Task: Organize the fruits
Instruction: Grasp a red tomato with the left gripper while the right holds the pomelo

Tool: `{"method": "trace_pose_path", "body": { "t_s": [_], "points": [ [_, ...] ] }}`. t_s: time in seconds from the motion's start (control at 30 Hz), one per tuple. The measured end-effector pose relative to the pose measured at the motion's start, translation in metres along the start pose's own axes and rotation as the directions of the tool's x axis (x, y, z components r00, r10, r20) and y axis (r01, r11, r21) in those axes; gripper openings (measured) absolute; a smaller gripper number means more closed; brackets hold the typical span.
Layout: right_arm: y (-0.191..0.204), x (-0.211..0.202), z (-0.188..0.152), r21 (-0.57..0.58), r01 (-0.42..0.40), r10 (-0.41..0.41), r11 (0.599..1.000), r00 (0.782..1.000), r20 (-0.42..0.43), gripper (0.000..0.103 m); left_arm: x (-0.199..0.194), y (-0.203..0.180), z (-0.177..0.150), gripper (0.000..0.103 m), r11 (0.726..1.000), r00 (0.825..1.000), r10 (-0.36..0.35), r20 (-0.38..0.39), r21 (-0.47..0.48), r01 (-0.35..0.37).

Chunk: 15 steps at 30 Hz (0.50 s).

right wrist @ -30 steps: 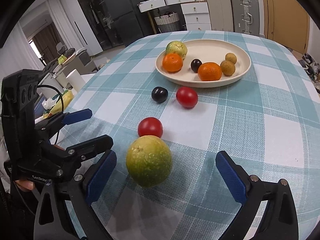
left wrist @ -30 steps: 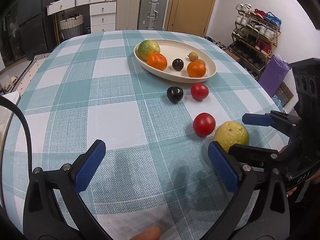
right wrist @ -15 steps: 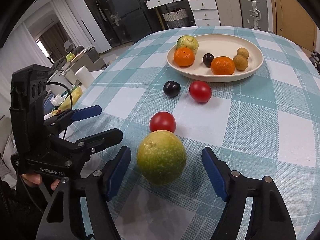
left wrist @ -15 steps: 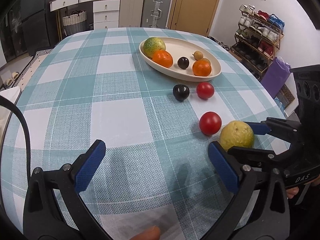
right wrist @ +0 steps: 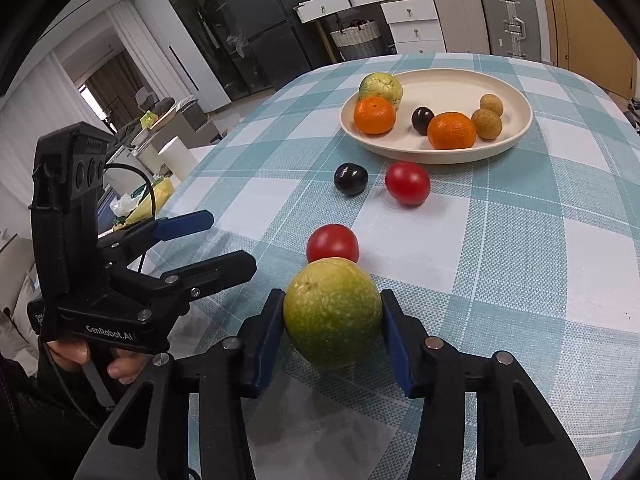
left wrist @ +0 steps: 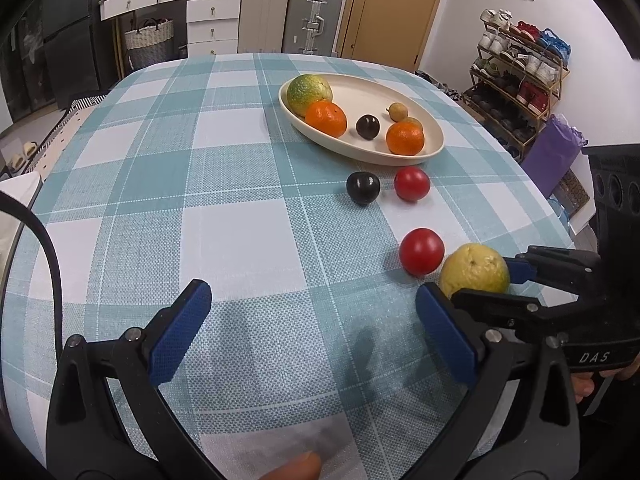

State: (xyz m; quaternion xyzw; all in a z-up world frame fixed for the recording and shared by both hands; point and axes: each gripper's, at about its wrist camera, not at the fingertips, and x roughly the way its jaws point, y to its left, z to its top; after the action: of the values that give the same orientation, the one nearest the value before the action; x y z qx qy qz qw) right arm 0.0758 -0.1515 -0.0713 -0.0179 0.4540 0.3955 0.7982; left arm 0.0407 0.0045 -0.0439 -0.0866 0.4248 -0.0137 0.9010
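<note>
Right tongs (right wrist: pixel 334 338) now closed onto the yellow-green fruit (right wrist: pixel 333 312), wide apart a second ago; left tongs (left wrist: pixel 310 330) gaping, empty. Fruit gripped on the table (right wrist: pixel 520 248), plate (right wrist: pixel 520 132) well ahead; probably ready for lifting.

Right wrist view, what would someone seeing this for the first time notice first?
The big yellow-green fruit right up front, clamped between the right gripper's blue pads, low over the checked tablecloth. Just behind it sits a red tomato, and further back a cream plate already holds two oranges, a similar green fruit and some small ones. The left gripper hangs open and empty over the cloth.
</note>
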Motion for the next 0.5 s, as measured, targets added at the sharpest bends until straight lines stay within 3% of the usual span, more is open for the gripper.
{"method": "trace_pose_path", "body": {
  "t_s": [0.33,0.5],
  "points": [
    [-0.009,-0.015,0.004,0.011,0.023,-0.023,1.000,0.999,0.045,0.047,0.008,-0.008,0.002,0.102,1.000,1.000,-0.013,-0.019,0.013,0.013],
    [-0.028,-0.030,0.006,0.090,0.061,-0.071,0.994,0.992,0.106,0.047,0.017,-0.020,0.006,0.102,0.999,0.999,-0.019,-0.036,0.034,0.021]
  ]
}}
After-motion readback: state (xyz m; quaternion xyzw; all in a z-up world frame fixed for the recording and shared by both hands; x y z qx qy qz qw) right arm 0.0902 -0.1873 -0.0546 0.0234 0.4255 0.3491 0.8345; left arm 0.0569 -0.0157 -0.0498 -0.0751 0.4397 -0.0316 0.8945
